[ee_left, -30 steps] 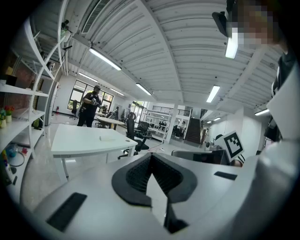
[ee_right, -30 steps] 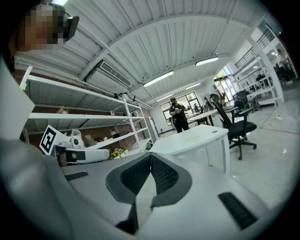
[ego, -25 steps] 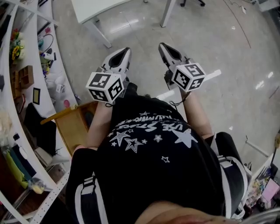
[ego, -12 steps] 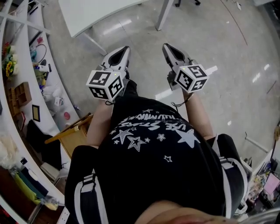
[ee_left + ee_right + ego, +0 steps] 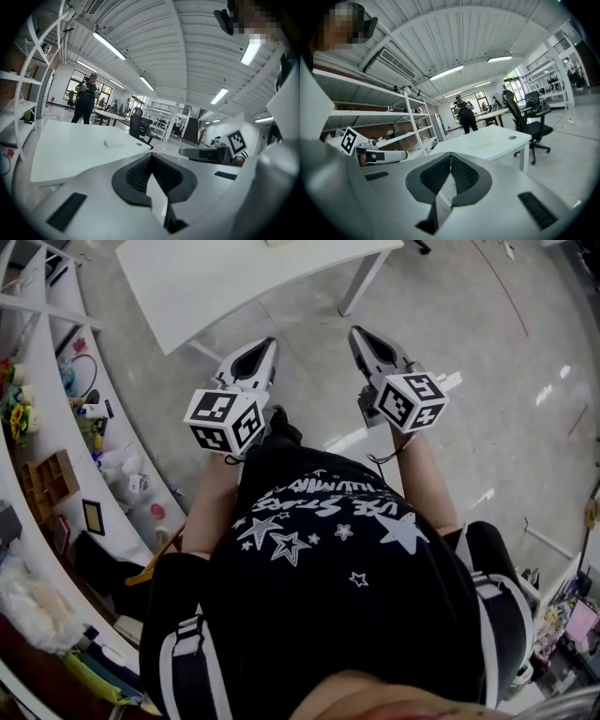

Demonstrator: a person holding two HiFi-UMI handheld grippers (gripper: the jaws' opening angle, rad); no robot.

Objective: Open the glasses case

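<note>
1. Far ahead on white table (image 5: 234, 277), small pale thing (image 5: 112, 144) lying flat, too tiny to tell if glasses case.
2. On left gripper (image 5: 151, 155), jaws pressed together, nothing between.
3. On right gripper (image 5: 451, 155), jaws pressed together too, nothing between, over grey floor (image 5: 487, 381).

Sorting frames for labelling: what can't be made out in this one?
- Glasses case: not identifiable. In the left gripper view a small pale thing on the white table is too small to name.
- Table's far end: cut off by the head view's top edge.
- Floor right under the person: hidden by their torso, head view.
- Shelf items, head view's left: too small and distorted.
</note>
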